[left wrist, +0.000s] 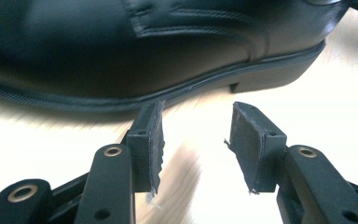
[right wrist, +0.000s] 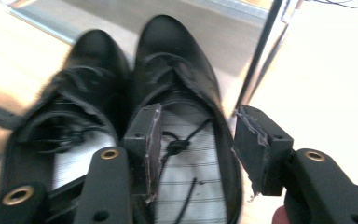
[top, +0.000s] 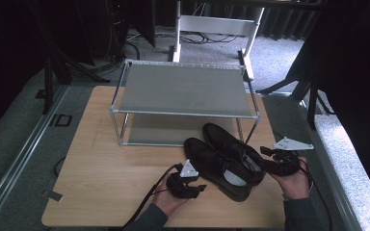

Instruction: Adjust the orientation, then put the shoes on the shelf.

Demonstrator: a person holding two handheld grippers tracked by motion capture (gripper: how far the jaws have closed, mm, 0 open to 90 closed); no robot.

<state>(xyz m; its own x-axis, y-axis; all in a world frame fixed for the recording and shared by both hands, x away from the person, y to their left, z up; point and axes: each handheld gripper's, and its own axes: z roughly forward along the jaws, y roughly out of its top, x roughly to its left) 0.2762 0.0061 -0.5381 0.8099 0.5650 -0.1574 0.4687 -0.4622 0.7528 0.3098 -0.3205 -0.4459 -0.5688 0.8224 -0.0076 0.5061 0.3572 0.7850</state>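
Both tongs stand apart, low beside the shoes (top: 224, 161): left tongs (top: 200, 188) at their side, right tongs (top: 266, 153) over one heel.

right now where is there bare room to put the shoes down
The rack's top shelf is bare across its width; the lower shelf is free too, up to the toes. The table's left half, from rack to near edge, is open. It is crowded at the near right, where both shoes sit between the left tool and right tool.
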